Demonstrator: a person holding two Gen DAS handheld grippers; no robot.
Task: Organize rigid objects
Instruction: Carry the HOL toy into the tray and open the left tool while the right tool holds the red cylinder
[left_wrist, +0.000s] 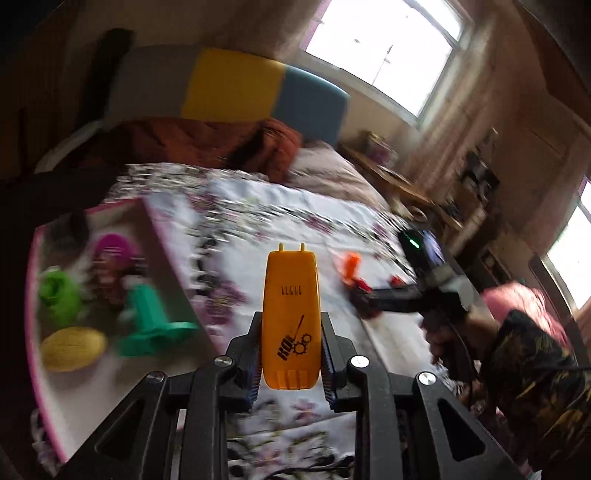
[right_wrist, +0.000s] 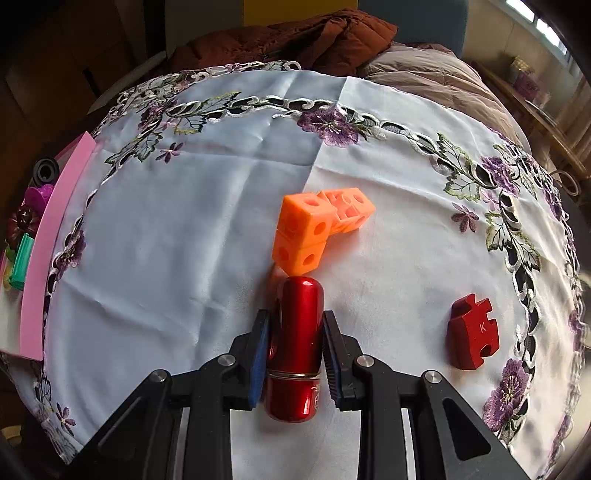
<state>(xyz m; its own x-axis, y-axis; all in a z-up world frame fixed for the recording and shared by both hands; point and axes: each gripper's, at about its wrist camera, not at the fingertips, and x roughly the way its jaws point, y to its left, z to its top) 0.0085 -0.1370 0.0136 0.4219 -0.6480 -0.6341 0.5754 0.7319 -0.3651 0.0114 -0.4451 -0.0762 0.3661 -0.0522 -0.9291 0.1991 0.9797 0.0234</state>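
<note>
My left gripper (left_wrist: 290, 332) is shut on a yellow-orange plastic case (left_wrist: 290, 317) with a black logo, held above the cloth just right of the pink-rimmed tray (left_wrist: 155, 236). My right gripper (right_wrist: 295, 328) has its pads around a red metal cylinder (right_wrist: 295, 347) lying on the white embroidered cloth (right_wrist: 184, 221). Orange linked cubes (right_wrist: 314, 229) lie just beyond the cylinder's tip. A red puzzle-shaped block marked K (right_wrist: 472, 330) lies to the right. The right gripper also shows in the left wrist view (left_wrist: 365, 291), down on the cloth near the orange cubes (left_wrist: 349, 266).
The tray holds a green piece (left_wrist: 61, 295), a magenta piece (left_wrist: 110, 251), a teal piece (left_wrist: 151, 317) and a yellow oval (left_wrist: 72, 349). The tray's pink wall (right_wrist: 55, 236) is at the cloth's left edge. A brown jacket (right_wrist: 288, 37) lies behind.
</note>
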